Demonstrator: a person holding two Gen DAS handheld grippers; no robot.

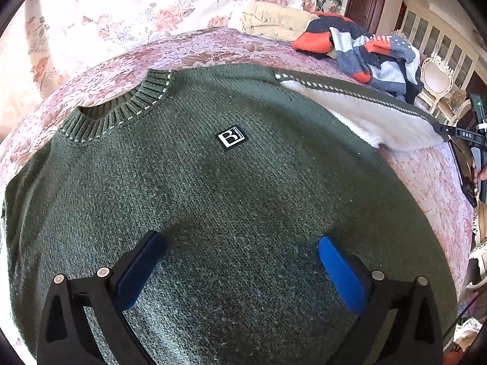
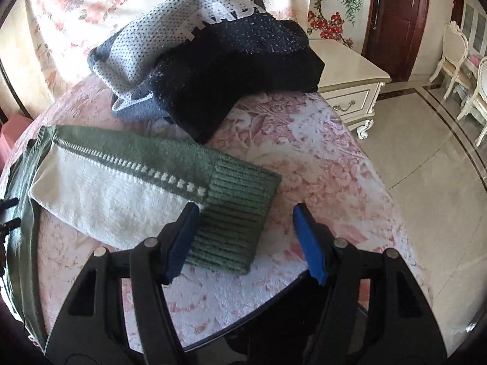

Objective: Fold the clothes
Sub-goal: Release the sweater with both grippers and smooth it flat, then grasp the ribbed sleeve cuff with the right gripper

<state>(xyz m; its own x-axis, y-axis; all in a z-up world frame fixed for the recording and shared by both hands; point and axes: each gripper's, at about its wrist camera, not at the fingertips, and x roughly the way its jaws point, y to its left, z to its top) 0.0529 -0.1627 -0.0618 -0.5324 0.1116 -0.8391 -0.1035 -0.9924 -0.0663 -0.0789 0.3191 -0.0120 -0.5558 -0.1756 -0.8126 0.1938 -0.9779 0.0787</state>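
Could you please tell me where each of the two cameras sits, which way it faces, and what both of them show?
Left wrist: sits on the left gripper, looking down over the green sweater body toward its collar; open blue fingers show.
Right wrist: sits on the right gripper, looking along the sweater sleeve and its ribbed cuff; open fingers show.
Shared: the white-panelled sleeve, the pink floral bedspread and the knit pile.

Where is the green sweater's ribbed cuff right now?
In the right wrist view, the ribbed cuff lies on the pink bedspread, between the open right tongs.
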